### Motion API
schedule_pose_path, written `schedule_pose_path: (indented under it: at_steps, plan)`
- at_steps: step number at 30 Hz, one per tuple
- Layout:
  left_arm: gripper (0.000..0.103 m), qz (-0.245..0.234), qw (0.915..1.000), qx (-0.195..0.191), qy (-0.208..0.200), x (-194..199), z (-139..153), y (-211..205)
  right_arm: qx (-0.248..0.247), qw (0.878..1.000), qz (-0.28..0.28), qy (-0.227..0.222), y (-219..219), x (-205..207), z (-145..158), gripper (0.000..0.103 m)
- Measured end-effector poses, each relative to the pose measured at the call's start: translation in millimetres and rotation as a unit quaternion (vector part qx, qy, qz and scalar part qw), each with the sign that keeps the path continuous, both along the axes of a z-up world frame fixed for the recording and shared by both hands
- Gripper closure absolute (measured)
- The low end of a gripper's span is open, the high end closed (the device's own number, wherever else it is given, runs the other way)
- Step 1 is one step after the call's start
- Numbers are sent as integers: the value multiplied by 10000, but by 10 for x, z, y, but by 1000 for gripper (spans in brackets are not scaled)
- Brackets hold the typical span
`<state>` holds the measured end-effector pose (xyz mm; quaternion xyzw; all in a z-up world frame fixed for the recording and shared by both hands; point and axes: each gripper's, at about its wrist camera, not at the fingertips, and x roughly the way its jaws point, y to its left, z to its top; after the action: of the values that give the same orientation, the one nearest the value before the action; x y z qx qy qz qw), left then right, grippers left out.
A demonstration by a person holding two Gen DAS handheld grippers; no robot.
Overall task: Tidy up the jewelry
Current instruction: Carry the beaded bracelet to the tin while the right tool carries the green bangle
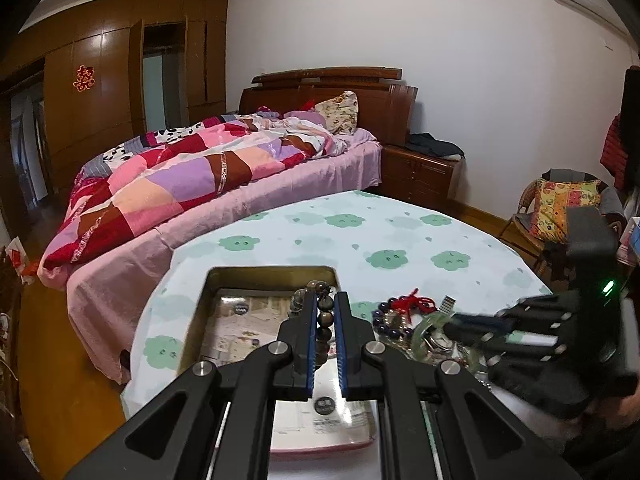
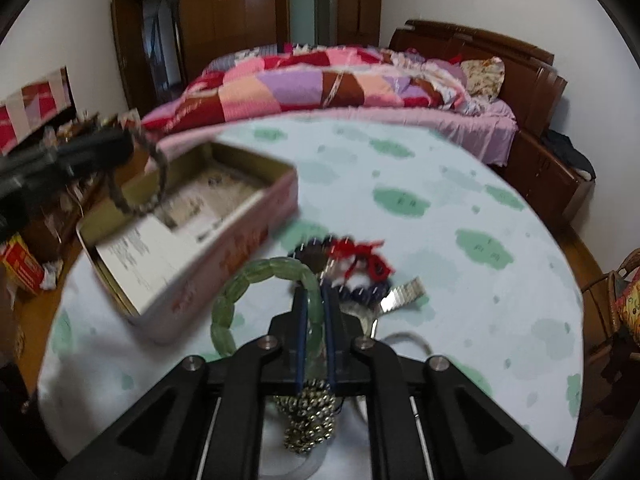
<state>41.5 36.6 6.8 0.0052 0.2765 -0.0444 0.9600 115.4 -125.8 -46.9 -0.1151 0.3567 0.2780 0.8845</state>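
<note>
Item 1: left gripper point(image 1: 325, 300), jaws pinched on a brown bead bracelet point(image 1: 324, 312), which hangs over the open pink tin box point(image 2: 224, 256). Judged step: lowering the bracelet into the tin; best done by bringing the loop fully inside the rim before letting go, so no bead catches the wall.

Item 2: pink tin box, on the round table point(image 2: 460, 280) at its left side. Contents: printed paper sheets point(image 2: 136, 256) lining the bottom; no jewelry seen inside yet.

Item 3: right gripper point(image 2: 315, 304), jaws pressed together on a green stone bracelet point(image 2: 256, 280), just right of the tin. A cluster of small metal beads point(image 2: 310, 420) lies beneath it.

Item 4: loose pile beside it: dark blue bead bracelet point(image 2: 360, 290), red knotted cord point(image 2: 360, 256), metal watch strap point(image 2: 404, 292).
</note>
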Motion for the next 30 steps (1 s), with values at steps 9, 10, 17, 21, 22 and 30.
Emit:
schedule_pose_path:
  at_steps: [9,10,17,21,22,30]
  plan:
    - [96,16,9996,266,32,178,15,112,239,9992,250,187,111,196,194,93]
    - [96,15,9996,289,52,203,6,138,222,9992,279,161,136,201,211,93]
    - [96,34,9987,387,318,502,-64,330,139,9987,492,70,439,401,280,93]
    - [96,42,9982,324,498,656,-109,451,126,9982,591,7,625,510,300,93]
    - [96,48,9980,344,534,683,-126,473,107,9980,618,2,682,537,295,93]
    - [96,104,9960,477,749,837,-218,581,-8,9976,698,-23,983,709,172,93]
